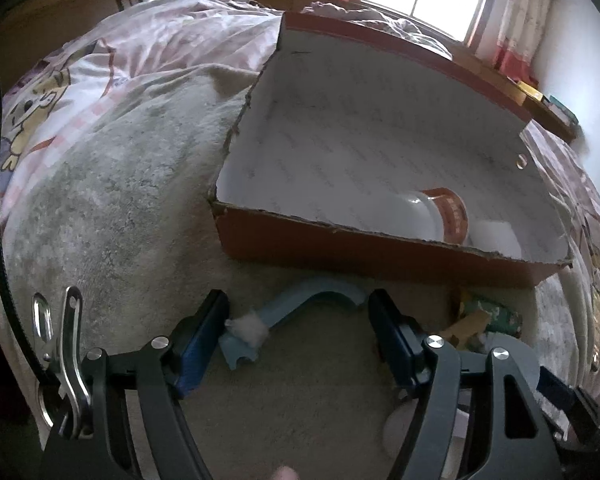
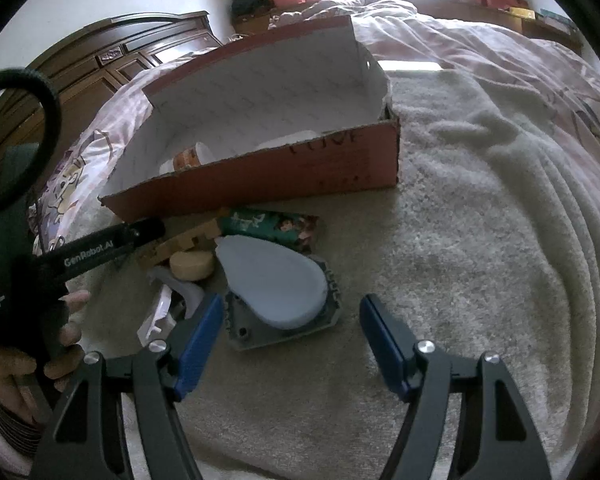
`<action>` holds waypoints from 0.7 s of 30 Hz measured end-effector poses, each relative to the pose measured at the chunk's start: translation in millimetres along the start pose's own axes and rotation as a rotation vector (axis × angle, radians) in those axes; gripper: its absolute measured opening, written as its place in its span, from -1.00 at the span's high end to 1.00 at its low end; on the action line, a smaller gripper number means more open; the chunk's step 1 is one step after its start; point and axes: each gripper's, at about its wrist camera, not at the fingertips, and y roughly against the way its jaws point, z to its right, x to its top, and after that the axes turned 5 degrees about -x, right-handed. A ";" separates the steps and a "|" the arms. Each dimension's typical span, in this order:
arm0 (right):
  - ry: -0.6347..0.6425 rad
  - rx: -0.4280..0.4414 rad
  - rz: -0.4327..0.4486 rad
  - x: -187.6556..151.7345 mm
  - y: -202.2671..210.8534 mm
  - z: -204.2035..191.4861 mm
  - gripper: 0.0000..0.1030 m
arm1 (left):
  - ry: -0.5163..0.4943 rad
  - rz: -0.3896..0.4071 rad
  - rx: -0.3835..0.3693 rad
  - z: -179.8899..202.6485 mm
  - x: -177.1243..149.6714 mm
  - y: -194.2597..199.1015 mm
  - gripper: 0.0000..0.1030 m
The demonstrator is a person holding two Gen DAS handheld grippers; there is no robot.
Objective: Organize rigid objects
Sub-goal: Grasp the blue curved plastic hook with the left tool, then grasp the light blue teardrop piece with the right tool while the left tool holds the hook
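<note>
A red cardboard box (image 1: 380, 252) with a white lining lies open on a beige blanket. Inside it are a white bottle with an orange label (image 1: 440, 212) and a white block (image 1: 496, 236). My left gripper (image 1: 298, 336) is open just before the box. A light blue curved plastic piece (image 1: 296, 304) with a white wad on it lies between the fingers, untouched by the pads. My right gripper (image 2: 292, 340) is also open, low over the blanket. A pale blue teardrop-shaped piece (image 2: 276, 280) rests on a grey square frame (image 2: 332, 308) just ahead of its left finger.
By the box (image 2: 300, 168) lie a green patterned tube (image 2: 272, 224), a wooden block piece (image 2: 180, 240), a yellow disc (image 2: 192, 264) and a white plastic part (image 2: 160, 312). A hand (image 2: 60, 336) holds the other tool at the left. Pink bedding surrounds the blanket (image 2: 480, 260).
</note>
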 end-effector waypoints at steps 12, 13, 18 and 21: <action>-0.005 -0.008 -0.005 -0.4 0.0 -0.3 -0.44 | -0.080 -0.002 -0.005 2.1 -9.1 10.6 -0.42; -0.005 -0.010 -0.006 -0.7 0.0 -1.2 -0.44 | -0.096 0.002 -0.001 1.6 -11.5 12.8 -0.42; 0.019 -0.043 -0.009 -1.2 -3.7 -6.3 -0.44 | -0.123 0.011 0.008 -3.2 -18.6 18.0 -0.42; 0.031 -0.085 -0.008 -1.7 -3.9 -5.8 -0.44 | -0.119 0.007 -0.002 -5.4 -19.6 18.2 -0.42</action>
